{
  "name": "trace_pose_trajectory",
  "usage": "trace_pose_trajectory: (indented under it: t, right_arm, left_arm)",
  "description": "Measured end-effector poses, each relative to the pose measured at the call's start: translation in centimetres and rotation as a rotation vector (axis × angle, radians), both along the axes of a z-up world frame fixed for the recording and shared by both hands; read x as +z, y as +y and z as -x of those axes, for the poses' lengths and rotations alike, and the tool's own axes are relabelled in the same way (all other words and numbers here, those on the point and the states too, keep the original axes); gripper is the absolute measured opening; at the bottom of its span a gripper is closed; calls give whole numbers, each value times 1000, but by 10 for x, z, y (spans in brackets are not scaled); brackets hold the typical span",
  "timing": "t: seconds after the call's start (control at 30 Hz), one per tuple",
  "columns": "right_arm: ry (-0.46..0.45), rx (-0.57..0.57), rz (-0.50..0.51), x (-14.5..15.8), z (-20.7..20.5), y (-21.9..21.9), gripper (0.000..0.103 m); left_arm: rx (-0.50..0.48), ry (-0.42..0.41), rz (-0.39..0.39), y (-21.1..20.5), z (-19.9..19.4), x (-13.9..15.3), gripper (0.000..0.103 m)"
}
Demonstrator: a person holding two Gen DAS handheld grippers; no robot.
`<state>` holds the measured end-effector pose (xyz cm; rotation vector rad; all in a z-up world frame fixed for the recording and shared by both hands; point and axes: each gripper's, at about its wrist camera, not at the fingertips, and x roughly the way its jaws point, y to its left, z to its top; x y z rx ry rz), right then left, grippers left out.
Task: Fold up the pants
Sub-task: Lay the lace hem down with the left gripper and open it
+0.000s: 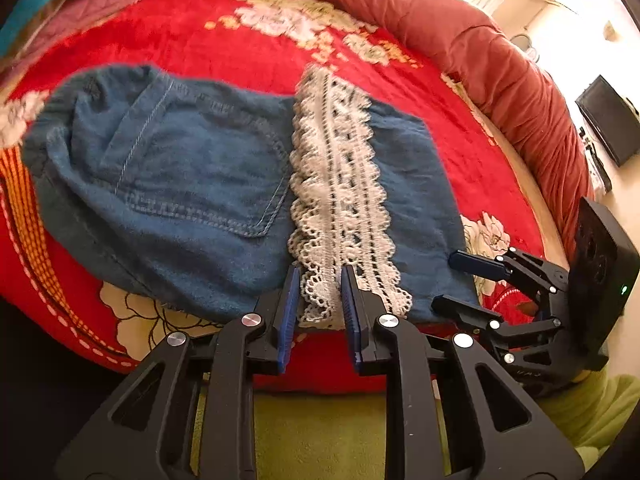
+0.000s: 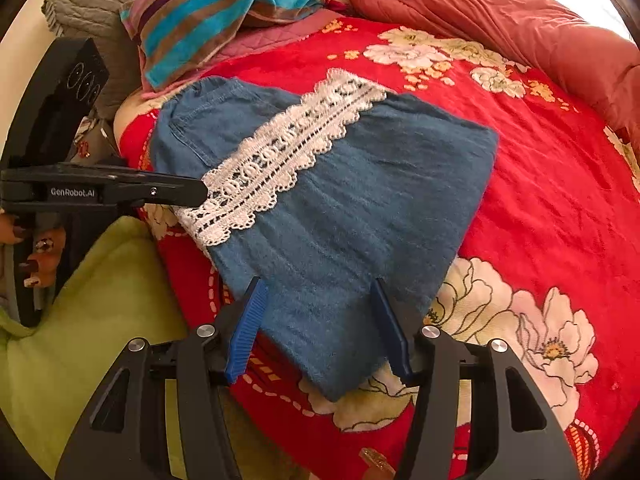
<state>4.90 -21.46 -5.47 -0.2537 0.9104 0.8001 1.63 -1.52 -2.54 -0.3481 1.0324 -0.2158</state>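
Blue denim pants [image 1: 192,184] with a white lace band [image 1: 340,200] lie folded on a red floral bedspread [image 1: 260,52]. My left gripper [image 1: 320,276] is open at the near edge, its blue pads on either side of the lace end. My right gripper [image 2: 318,284] is open over the near corner of the pants [image 2: 360,208], empty. The right gripper also shows in the left wrist view [image 1: 464,280], beside the pants' right edge. The left gripper shows in the right wrist view [image 2: 200,194], at the lace band's [image 2: 288,148] near end.
A rust-red quilt [image 2: 500,12] is bunched along the far edge of the bedspread [image 2: 540,200]. A striped towel [image 2: 208,16] and a grey pillow [image 2: 88,4] lie at the far left. Green fabric [image 2: 92,320] is below the bed edge. A dark box [image 1: 608,120] stands at the right.
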Motion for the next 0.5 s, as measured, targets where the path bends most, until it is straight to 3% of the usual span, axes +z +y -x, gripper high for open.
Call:
trace_pose_trajectory:
  t: [0.17, 0.33, 0.5]
  right_arm:
    - [-14, -16, -7, 6, 1, -6, 54]
    - [-15, -33, -21, 10, 1, -11, 63]
    - [-31, -54, -45, 20, 1, -18, 74]
  left_arm:
    - [-13, -26, -31, -6, 2, 6, 13]
    - [-14, -52, -57, -9, 8, 13, 13]
    - [-7, -91, -80, -11, 12, 24, 26]
